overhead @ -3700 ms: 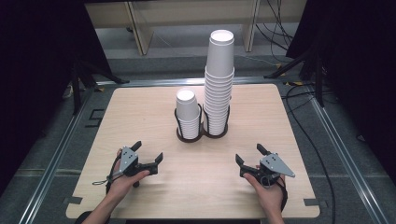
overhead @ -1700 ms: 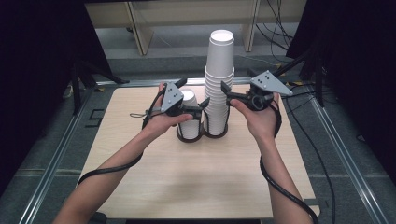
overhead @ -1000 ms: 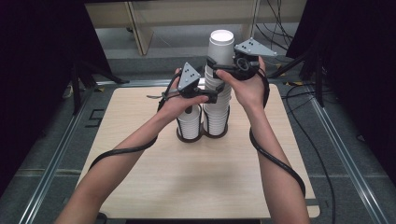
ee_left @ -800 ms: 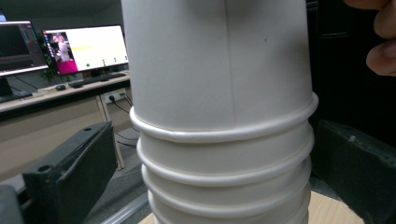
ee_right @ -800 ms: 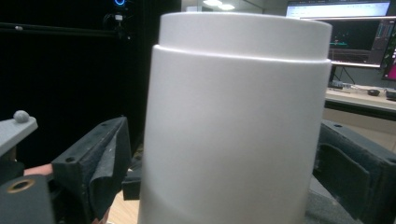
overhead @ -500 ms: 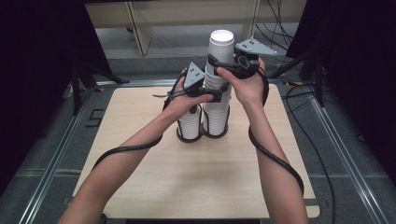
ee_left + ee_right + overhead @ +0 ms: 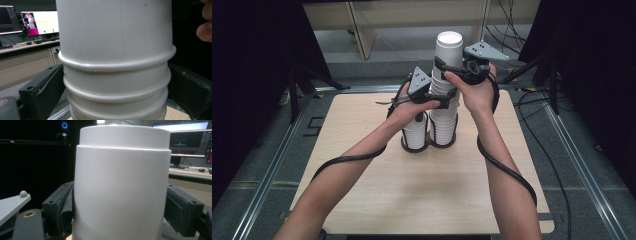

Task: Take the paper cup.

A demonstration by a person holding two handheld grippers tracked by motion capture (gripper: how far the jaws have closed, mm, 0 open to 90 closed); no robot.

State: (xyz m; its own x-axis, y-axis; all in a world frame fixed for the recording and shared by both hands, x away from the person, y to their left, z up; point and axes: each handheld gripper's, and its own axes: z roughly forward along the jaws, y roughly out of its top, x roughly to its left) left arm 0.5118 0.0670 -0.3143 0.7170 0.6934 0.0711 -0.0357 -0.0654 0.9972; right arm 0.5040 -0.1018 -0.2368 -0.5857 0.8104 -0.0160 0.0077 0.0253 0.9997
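A tall stack of white paper cups (image 7: 445, 112) stands in a black holder (image 7: 428, 146) at the middle of the wooden table (image 7: 422, 195). My right gripper (image 7: 447, 69) is at the stack's top. Its jaws have just been closing and now press both sides of the top cup (image 7: 120, 185). Lower on the same stack, my left gripper (image 7: 446, 100) has also just been closing. Its jaws touch the cup rims (image 7: 117, 65) on either side. A shorter cup stack (image 7: 415, 132) stands in the holder's left ring, under my left hand.
Black cables trail from both grippers across the table and off its near edge. A metal frame (image 7: 277, 160) runs round the table. Beyond the far edge are a shelf unit (image 7: 362, 30) and more cables. Desks with monitors (image 7: 40, 22) show in the background.
Both hands rose from the table's near edge to the tall stack. Over the last second they hardly moved, while both pairs of jaws closed in on the cups.
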